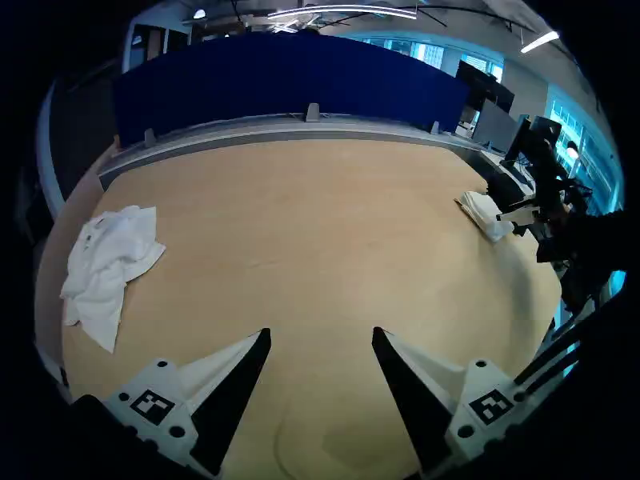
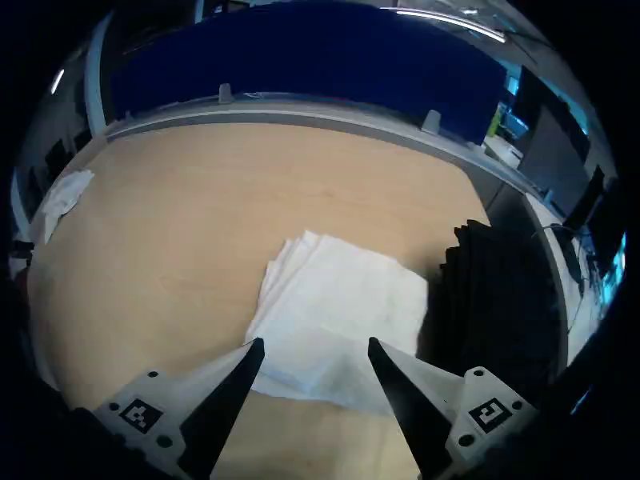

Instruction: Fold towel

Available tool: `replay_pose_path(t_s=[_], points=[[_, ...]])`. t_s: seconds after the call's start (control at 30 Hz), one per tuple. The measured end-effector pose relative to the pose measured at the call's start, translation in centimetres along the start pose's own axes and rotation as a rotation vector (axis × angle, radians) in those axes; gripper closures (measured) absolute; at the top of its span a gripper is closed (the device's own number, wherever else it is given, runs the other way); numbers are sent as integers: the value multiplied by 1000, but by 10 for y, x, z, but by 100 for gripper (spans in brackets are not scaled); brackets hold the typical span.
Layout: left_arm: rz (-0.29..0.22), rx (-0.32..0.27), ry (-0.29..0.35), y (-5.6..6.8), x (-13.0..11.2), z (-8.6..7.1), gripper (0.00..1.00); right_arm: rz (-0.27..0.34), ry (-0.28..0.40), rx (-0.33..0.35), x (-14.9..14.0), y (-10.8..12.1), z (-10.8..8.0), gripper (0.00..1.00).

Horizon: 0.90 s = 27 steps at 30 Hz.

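The folded white towel stack (image 2: 340,308) lay just ahead of the right hand-held gripper (image 2: 314,341), its near edge running in between the widely spread, empty fingers; whether they touched it could not be told. A black stack (image 2: 496,312) sat right of the towels. The left hand-held gripper (image 1: 321,329) gaped wide over the counter (image 1: 320,224), holding nothing, a crumpled towel (image 1: 108,268) well off to its left.
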State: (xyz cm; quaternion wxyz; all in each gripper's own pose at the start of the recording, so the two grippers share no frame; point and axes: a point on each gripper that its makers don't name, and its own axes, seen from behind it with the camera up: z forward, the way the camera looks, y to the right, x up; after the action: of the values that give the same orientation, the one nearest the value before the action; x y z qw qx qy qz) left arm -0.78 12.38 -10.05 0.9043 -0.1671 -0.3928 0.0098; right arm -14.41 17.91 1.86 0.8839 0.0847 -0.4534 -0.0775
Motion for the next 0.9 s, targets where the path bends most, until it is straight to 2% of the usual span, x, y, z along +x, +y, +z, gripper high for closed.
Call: replay_pose_path(t_s=[0.27, 0.67, 0.9], points=[[1, -2, 0, 1, 1, 1, 6, 15, -4, -17, -1, 12, 0, 0], [4, 1, -11, 2, -4, 3, 6, 19, -54, -7, -36, 4, 20, 0], [11, -1, -14, 4, -2, 6, 6, 26, -46, 3, -37, 4, 23, 0]])
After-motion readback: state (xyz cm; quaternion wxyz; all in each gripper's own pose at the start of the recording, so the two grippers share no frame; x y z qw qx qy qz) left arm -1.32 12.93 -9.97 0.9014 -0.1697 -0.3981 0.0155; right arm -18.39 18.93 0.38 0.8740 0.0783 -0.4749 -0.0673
